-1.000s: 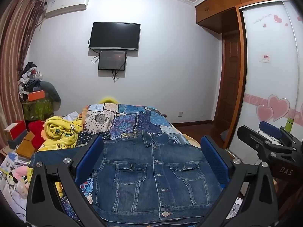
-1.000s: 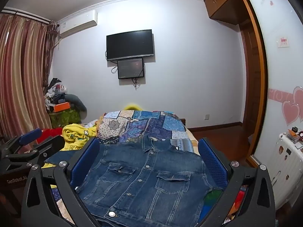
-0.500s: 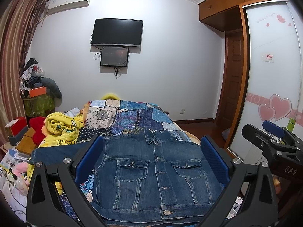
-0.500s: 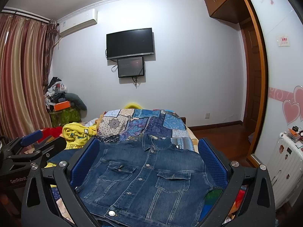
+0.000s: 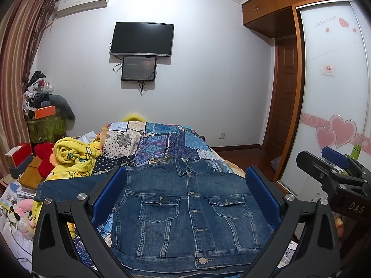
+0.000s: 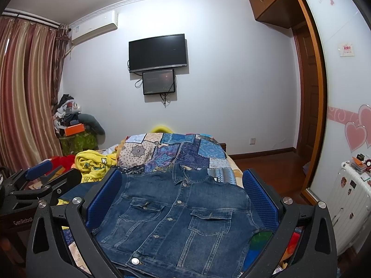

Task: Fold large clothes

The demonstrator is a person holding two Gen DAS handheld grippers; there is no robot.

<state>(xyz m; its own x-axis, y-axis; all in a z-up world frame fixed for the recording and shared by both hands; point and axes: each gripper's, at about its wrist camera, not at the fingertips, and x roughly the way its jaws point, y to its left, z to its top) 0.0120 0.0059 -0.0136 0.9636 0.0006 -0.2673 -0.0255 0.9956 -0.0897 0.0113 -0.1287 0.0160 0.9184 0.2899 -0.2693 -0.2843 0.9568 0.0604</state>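
A blue denim jacket point(image 5: 185, 210) lies buttoned and face up on the bed, collar toward the far wall; it also shows in the right wrist view point(image 6: 178, 222). One sleeve point(image 5: 69, 185) stretches out to the left. My left gripper point(image 5: 185, 197) is open and empty, held above the jacket's near hem. My right gripper point(image 6: 183, 199) is open and empty too, above the same hem. Each gripper shows in the other's view: the right one point(image 5: 334, 169) at the right, the left one point(image 6: 41, 180) at the left.
A patchwork quilt point(image 5: 162, 141) covers the bed. A yellow blanket point(image 5: 74, 159) and red plush point(image 5: 44, 157) lie at the left, with boxes and clutter beside the bed. A wardrobe with heart stickers point(image 5: 334, 115) stands at the right. A white suitcase point(image 6: 347, 203) is near it.
Both grippers have shifted slightly, the left view panning a little so the jacket sits more to the right. The jacket has not moved and both grippers stay open.
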